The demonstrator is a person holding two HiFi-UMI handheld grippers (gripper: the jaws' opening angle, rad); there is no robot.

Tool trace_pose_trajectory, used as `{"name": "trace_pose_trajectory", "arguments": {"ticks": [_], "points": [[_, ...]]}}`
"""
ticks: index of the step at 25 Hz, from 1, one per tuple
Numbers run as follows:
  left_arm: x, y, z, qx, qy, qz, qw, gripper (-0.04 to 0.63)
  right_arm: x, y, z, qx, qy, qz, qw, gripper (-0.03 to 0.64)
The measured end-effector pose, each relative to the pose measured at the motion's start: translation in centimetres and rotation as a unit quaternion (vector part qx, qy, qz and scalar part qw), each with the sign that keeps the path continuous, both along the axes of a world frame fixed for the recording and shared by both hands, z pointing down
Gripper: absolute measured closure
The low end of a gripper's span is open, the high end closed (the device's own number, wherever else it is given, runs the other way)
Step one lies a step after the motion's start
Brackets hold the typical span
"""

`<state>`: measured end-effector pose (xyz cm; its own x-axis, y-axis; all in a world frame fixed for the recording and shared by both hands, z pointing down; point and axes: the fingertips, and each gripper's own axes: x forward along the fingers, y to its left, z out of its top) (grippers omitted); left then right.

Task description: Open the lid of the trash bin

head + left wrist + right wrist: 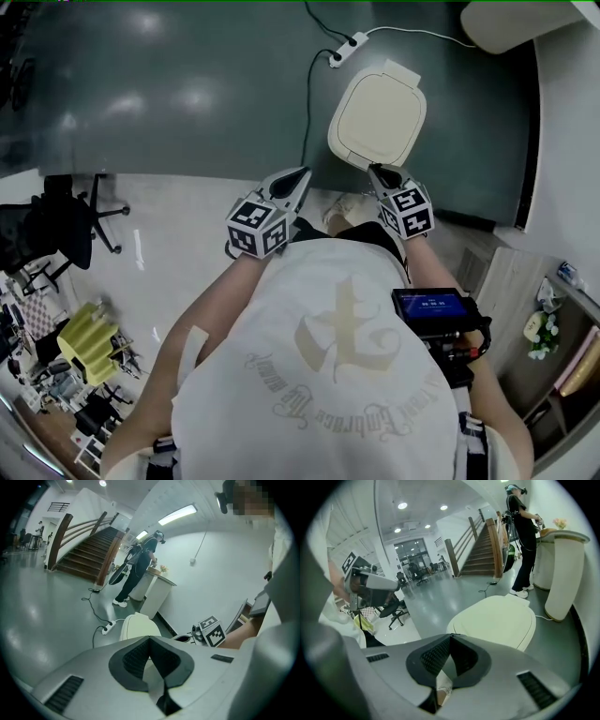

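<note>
Approach is the step in hand: the cream, rounded-square plastic trash bin (pixel 377 117) stands on the grey-green polished floor (pixel 187 103) just ahead of you, its flat lid (pixel 494 618) down and untouched. Your left gripper (pixel 298 178) and right gripper (pixel 378 173) both hover short of it with jaws pressed together on nothing, the right one nearest the lid's front edge. Next, I judge, you need to reach the right gripper to that front edge, catch it, and lift towards the hinge at the back.
</note>
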<state>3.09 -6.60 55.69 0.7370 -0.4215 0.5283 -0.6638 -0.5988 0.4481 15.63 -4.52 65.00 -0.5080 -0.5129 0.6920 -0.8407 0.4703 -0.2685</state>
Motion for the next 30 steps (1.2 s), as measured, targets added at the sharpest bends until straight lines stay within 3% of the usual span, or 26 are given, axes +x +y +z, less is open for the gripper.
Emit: {"name": "trace_pose_trajectory", "arguments": {"ticks": [10,15,23,30], "points": [[-1.2,1.7,1.4,-0.017,-0.007,-0.002,0.9998,0.586,-1.8,0.5,3.6,-0.033,0.054,-0.036,0.997,0.612],[-4.5,0.6,2.4,-0.03,-0.008,-0.014,0.9994,0.586,-4.2,-1.6,4.6,-0.036,0.092,-0.044,0.994,0.612],[-3.8,1.6,2.6,-0.029,-0.009,-0.024,0.9993,0.586,-2.4,-1.5,5.5,-0.037,0.125,-0.047,0.99,0.612],[-4.5,2.6,2.7,-0.035,-0.008,-0.032,0.9988,0.586,-2.3,-1.5,6.1,-0.038,0.174,-0.084,0.98,0.612]]}}
